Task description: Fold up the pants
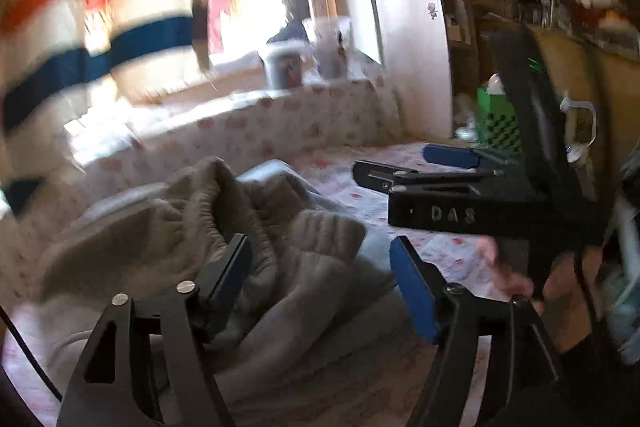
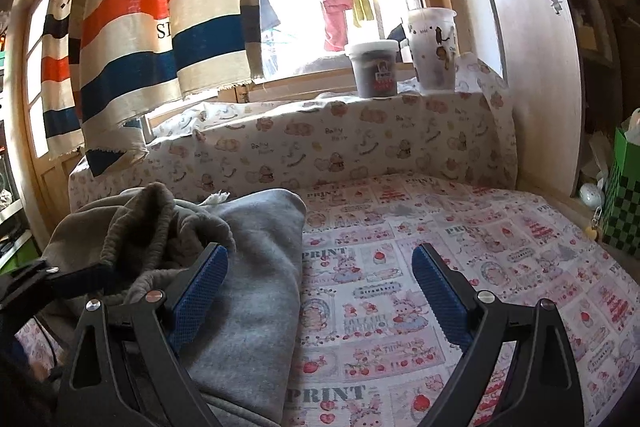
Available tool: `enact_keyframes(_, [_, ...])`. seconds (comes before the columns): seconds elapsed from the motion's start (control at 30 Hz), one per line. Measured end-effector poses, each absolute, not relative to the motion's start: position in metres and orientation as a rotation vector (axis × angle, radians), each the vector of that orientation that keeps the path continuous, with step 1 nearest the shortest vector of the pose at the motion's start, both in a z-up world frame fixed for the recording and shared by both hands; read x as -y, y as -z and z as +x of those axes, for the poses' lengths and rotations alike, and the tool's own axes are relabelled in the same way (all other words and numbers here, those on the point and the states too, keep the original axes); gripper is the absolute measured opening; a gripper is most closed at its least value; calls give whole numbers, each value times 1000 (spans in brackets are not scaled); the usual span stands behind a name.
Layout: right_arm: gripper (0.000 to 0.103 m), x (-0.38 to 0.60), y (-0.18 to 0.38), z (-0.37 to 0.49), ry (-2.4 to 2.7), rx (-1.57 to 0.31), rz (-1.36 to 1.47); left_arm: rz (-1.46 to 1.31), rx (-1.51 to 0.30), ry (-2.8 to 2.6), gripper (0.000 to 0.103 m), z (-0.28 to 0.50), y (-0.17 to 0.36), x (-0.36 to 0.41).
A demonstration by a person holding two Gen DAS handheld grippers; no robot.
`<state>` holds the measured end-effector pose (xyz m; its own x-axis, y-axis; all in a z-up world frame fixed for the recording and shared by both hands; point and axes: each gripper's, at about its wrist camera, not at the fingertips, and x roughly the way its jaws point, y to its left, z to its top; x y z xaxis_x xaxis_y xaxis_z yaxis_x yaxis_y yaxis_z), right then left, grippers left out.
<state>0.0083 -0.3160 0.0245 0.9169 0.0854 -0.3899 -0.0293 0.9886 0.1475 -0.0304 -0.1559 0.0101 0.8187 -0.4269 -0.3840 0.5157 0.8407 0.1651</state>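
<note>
Grey sweatpants (image 1: 248, 235) lie crumpled in a heap on a printed bed cover (image 1: 448, 251), waistband bunched on top. My left gripper (image 1: 320, 279) is open just above the heap and holds nothing. In the right wrist view the pants (image 2: 248, 251) lie at the left, and my right gripper (image 2: 320, 291) is open and empty over their right edge and the cover (image 2: 400, 267). The right gripper also shows in the left wrist view (image 1: 404, 167), to the right of the pants. The left gripper's tip shows at the left edge of the right wrist view (image 2: 60, 275).
A striped curtain (image 2: 160, 7) hangs at the window behind the bed. Two tubs (image 2: 374, 67) stand on the sill above a padded backrest (image 2: 320, 147). A white cabinet side (image 2: 532, 67) and a green checked bag (image 2: 624, 203) border the right.
</note>
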Motion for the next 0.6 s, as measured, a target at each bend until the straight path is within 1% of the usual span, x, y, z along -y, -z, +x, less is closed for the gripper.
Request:
enact_keyframes(0.03, [94,316,-25,8,-62,-406,140,286,-316,472,76,-38,-11,154])
enact_keyframes(0.2, [94,315,-25,8,-63,-404,137,250,-247,338,79,-63,-16,119])
enact_keyframes(0.27, [94,315,-26,7,-64,-400,133,209,-235,297,83,-67,-21,99])
enact_keyframes(0.3, [94,314,-26,7,-66,-399,130,198,-234,270,87,-66,-22,90])
enact_keyframes(0.5, [94,306,-26,9,-117,-411,92,127,-269,104,87,-52,-23,31])
enact_keyframes(0.6, [95,302,-29,-1,-103,-355,71,116,-275,39,87,-52,-22,8])
